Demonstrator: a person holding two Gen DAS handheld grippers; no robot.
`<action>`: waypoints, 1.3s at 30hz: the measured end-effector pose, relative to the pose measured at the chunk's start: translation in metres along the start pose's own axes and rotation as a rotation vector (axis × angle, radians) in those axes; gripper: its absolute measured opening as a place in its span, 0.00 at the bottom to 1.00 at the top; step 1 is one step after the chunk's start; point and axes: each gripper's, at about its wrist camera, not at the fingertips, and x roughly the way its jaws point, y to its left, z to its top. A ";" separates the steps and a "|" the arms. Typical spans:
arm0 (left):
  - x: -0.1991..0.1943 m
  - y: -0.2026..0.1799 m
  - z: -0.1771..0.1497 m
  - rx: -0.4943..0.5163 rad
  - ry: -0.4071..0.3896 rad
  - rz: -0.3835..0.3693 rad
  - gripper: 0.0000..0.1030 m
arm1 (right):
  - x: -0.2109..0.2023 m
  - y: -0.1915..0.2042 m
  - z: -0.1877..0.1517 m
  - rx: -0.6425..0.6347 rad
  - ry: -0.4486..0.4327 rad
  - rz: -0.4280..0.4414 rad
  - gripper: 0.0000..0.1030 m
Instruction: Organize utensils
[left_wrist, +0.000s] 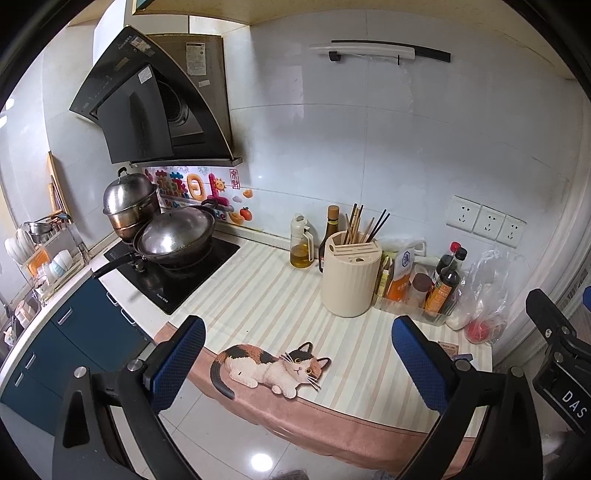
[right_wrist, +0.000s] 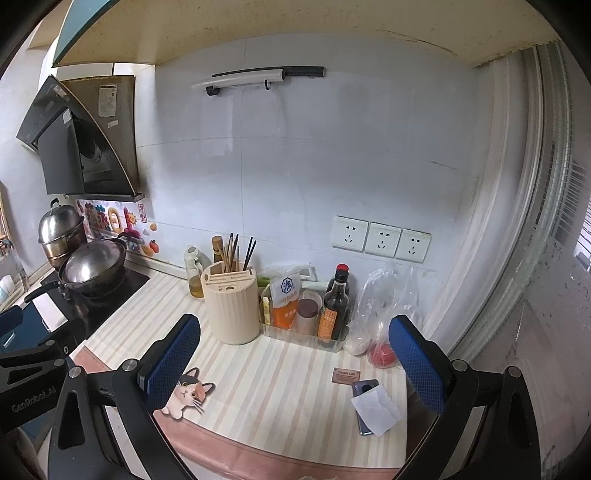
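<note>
A dark phone under white paper is seen at 5 o'clock only by the right gripper; both it and the left gripper are held wide apart, empty, over the striped countertop mat

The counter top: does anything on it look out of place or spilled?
Nothing is spilled. One odd item: a phone lies on the striped mat near the front right edge, with a white paper on top of it. The chopsticks stand in the cream holder, leaning different ways.
</note>
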 end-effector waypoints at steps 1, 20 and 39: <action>0.000 0.000 0.000 0.000 0.000 -0.001 1.00 | 0.001 0.000 0.000 -0.001 0.000 -0.001 1.00; -0.004 -0.001 0.007 -0.005 -0.020 0.003 1.00 | 0.002 0.002 -0.002 -0.004 0.002 0.010 1.00; -0.008 -0.004 0.008 -0.004 -0.029 0.010 1.00 | -0.001 -0.001 -0.001 -0.010 0.008 0.030 1.00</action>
